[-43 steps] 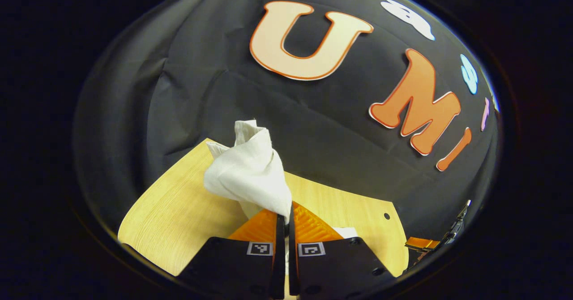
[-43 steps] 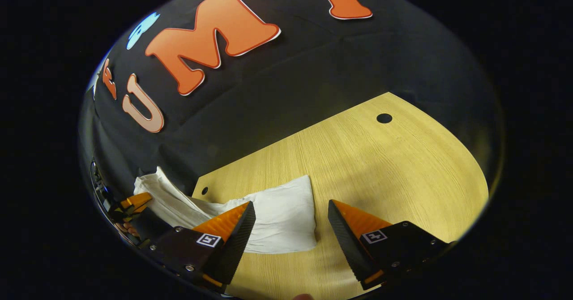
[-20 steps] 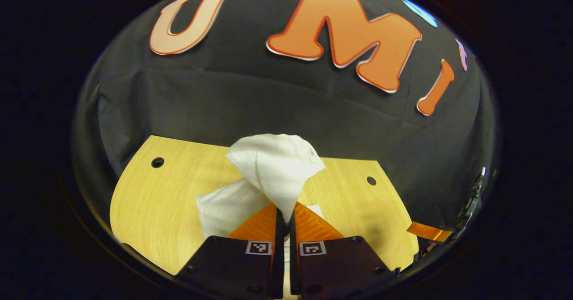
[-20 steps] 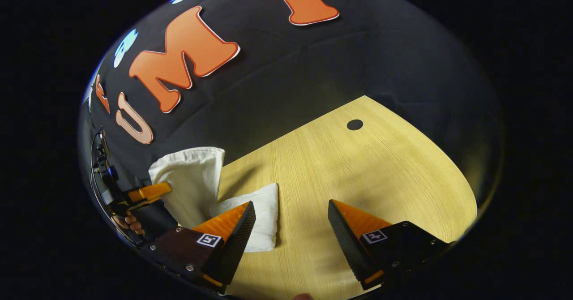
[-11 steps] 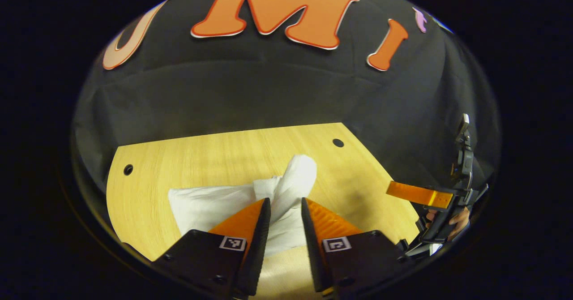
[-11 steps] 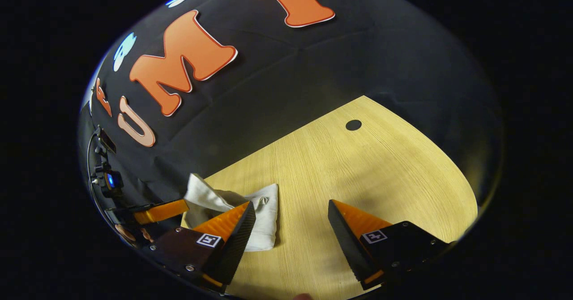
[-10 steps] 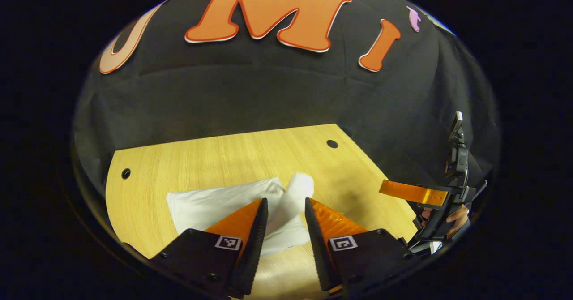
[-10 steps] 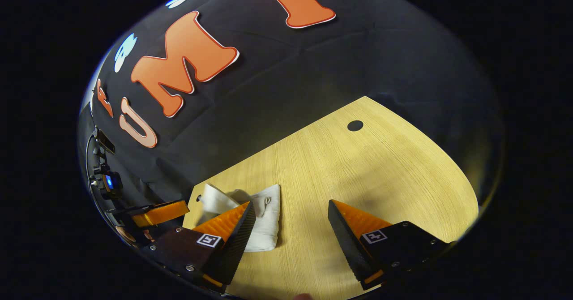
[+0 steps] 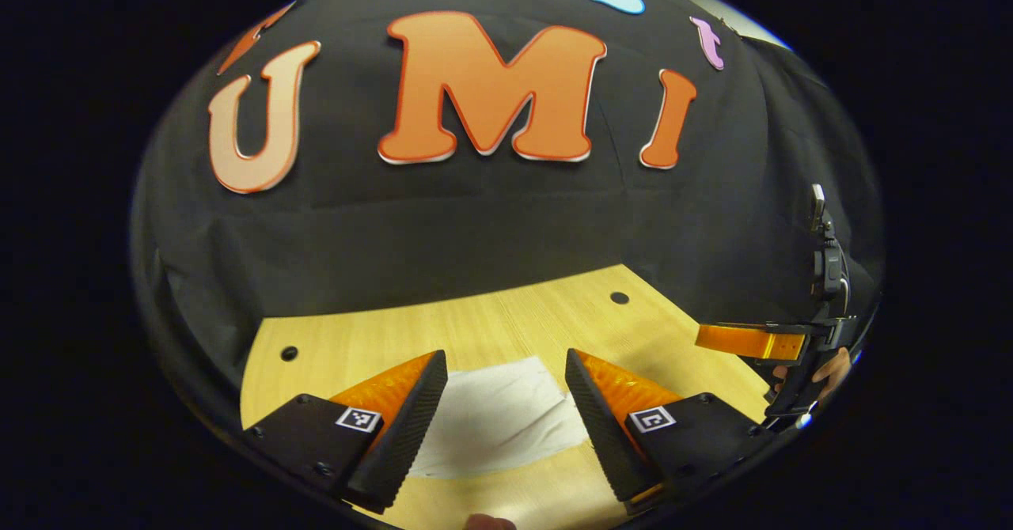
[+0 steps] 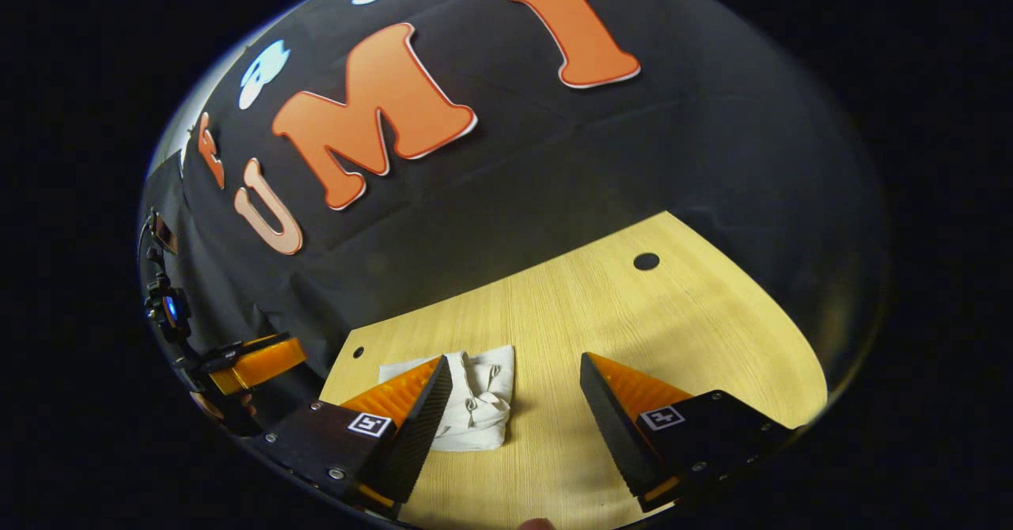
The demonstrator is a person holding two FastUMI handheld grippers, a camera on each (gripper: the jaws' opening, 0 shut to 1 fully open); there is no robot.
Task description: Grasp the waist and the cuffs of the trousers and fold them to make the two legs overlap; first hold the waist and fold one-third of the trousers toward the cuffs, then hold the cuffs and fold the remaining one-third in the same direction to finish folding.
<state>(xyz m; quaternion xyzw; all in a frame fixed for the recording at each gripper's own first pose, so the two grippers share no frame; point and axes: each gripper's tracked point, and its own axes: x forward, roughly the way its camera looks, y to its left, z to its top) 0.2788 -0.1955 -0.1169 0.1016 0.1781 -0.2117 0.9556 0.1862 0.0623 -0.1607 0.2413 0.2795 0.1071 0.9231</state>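
Both tongs, left [image 9: 502, 391] and right [image 10: 514, 391], gaped empty; the folded white trousers [image 9: 498, 415] lay loose on the table [image 10: 633, 316], and could spring unfolded.

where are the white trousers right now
The white trousers lie folded on the wooden table, between the open fingers of the left gripper in the left gripper view; in the right gripper view they sit beside the right gripper's left finger.

Both fisheye cameras ride low and near over the pale wooden tabletop [image 9: 491, 320] facing the black cloth wall [image 9: 475, 213], the left gripper view looking squarely at it and the right gripper view obliquely from the right, and both share the folded white cloth trousers [image 9: 495, 415] [image 10: 479, 399] and table.
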